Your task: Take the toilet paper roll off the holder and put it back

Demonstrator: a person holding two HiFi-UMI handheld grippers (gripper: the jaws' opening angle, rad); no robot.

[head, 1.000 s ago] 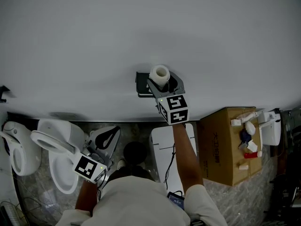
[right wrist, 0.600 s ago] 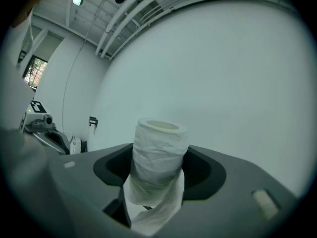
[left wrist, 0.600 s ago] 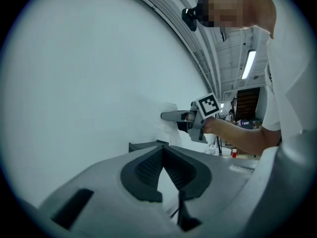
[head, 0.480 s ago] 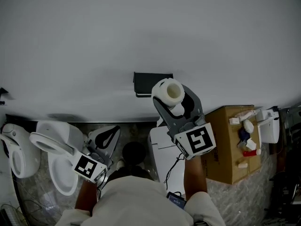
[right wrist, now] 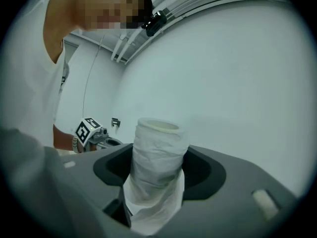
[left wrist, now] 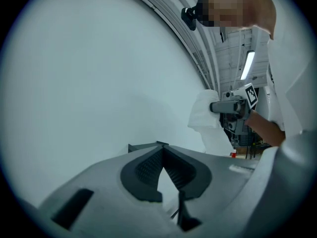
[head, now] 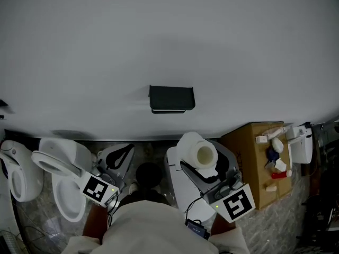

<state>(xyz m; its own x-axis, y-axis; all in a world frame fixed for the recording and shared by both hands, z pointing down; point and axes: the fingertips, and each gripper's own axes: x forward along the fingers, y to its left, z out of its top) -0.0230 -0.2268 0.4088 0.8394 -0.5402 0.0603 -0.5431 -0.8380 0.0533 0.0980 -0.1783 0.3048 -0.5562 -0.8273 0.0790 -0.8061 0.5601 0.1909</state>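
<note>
White toilet paper roll (head: 197, 150) is being pinched between the right gripper (head: 205, 165) jaws, at 5 o'clock from the bare black holder (head: 171, 98). Removal is done; replacement remains. Left gripper (head: 121, 155) jaws are being held pressed together, empty.

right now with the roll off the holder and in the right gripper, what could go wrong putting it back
1. The right gripper pinches the toilet paper roll by its soft, wrinkled sides, so it could slip or crush.
2. A loose sheet hangs below the grip and may unwind or snag.
3. The holder is a small black bracket on the wall, apart from the roll, so lining it up may miss.
</note>
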